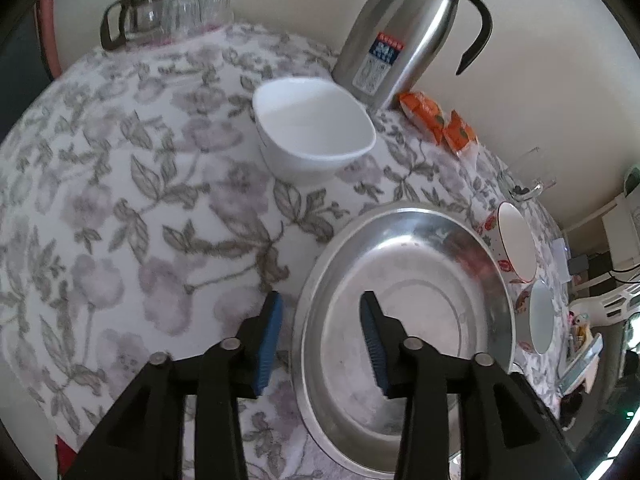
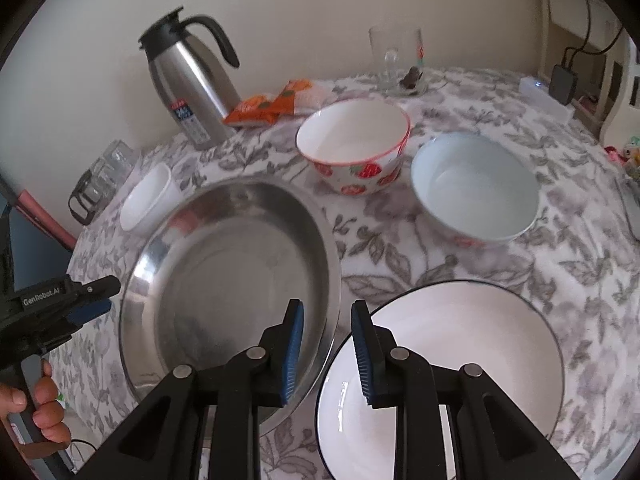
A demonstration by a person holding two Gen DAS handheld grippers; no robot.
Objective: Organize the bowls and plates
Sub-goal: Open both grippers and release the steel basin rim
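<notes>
Fingers [image 1: 272,340] of the left gripper [image 1: 320,340] are gaping open, straddling the near rim of the stainless steel plate [image 1: 404,280] lying on the tabletop [image 1: 120,200], so closing squarely on that rim looks wisest, while the right gripper [image 2: 326,350] is hovering open, straddling that plate's rim beside the black-rimmed white plate [image 2: 460,340]

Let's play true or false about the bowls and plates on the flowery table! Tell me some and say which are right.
1. The strawberry bowl is empty. True.
2. The white bowl is stacked inside the metal plate. False: it stands apart on the cloth, behind the plate.
3. The left gripper is open, one finger on each side of the metal plate's rim. True.
4. The right gripper holds the black-rimmed white plate. False: it is open, holding nothing.
5. The steel jug lies on its side. False: it stands upright.
</notes>
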